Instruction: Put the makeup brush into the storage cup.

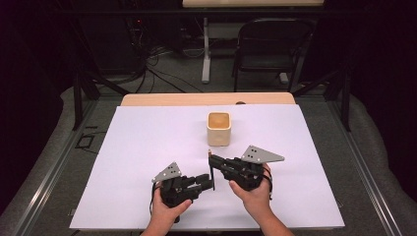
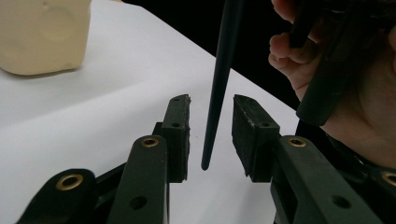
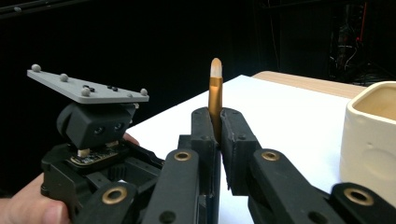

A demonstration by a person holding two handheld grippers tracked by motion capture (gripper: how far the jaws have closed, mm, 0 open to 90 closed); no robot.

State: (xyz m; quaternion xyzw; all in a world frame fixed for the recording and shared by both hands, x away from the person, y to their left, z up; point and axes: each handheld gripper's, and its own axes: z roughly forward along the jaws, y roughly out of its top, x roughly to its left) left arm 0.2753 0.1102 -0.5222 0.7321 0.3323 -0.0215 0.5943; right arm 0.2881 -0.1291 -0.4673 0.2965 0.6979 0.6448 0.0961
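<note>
Two black fingers of the right gripper [image 3: 217,135] pinch a slim black paintbrush with a gold ferrule and pale tip [image 3: 215,100]. Its tapered handle end hangs between the spread fingers of the left gripper [image 2: 211,122], touching neither; a cream square ceramic cup [image 1: 219,128] stands beyond on the white tabletop [image 1: 147,142].

In the left gripper view the top of the brush [image 2: 219,84] is cut off by the upper edge. The cup [image 3: 373,135] is cut by the right edge, and the jaws hide the lower brush handle.
</note>
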